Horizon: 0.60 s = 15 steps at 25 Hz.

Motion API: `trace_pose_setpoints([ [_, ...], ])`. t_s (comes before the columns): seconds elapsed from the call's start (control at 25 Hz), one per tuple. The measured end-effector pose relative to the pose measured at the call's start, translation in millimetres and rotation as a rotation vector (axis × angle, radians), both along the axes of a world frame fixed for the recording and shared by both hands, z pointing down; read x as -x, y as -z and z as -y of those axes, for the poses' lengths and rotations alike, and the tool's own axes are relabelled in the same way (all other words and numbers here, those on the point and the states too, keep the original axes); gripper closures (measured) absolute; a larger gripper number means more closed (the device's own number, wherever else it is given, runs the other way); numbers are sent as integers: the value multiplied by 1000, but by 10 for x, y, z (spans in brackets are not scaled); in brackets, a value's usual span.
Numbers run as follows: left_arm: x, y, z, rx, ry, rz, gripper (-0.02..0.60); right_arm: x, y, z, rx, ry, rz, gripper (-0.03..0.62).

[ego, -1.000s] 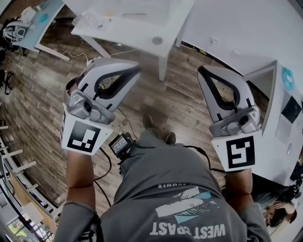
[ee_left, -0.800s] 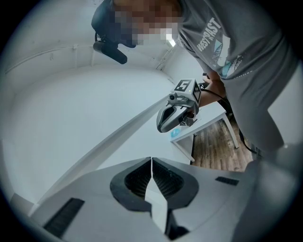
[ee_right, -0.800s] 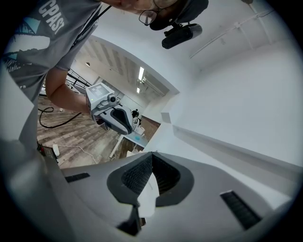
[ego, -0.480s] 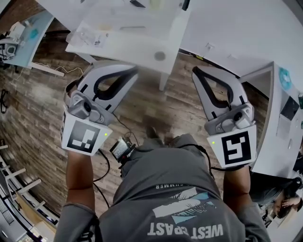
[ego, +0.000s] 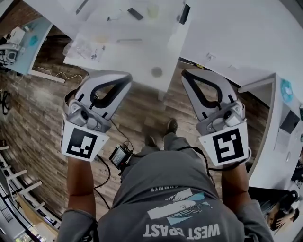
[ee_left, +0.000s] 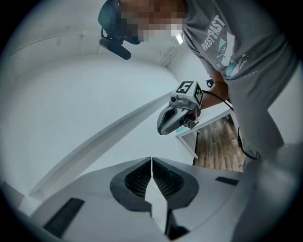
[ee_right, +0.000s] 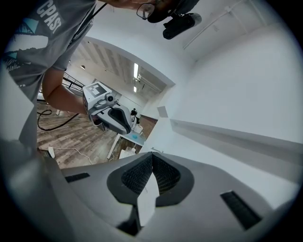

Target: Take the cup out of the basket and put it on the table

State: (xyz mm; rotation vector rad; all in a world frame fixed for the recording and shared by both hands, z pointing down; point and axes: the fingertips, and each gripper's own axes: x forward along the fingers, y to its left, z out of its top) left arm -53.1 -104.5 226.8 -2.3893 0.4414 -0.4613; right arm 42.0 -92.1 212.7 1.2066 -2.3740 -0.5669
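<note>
Grained wood planks cover the floor [ego: 33,118] at 9 o'clock. The desk [ego: 128,56] at 12 o'clock looks smooth, matt white. The left tool [ee_left: 151,163] and right tool [ee_right: 152,157] are matt grey plastic; the shirt [ego: 161,184] is cloth.

The white table [ego: 142,52] ahead of me carries a clear plastic bag [ego: 86,47] near its left edge. Further back lie a small dark flat thing [ego: 135,13] and, at the right edge, a dark oblong thing [ego: 184,14]. Between them is a pale cup-like shape [ego: 152,9], too blurred to be sure. A round grey cap [ego: 156,72] sits near the table's front edge. Under me is a wood-plank floor [ego: 38,123]; my shoes [ego: 172,125] stand on it, and a white cable [ego: 47,74] trails across it at the left
</note>
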Motion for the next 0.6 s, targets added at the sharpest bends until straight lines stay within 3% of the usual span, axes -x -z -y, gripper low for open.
trace_pose_setpoints([
  [0.24,-462,-26,542,9,73,19,561,-413,-46,624,14,87,17,582],
  [0.6,-510,-56,881,23,139,10,561,-509,-24,1091,14,141,6,582],
])
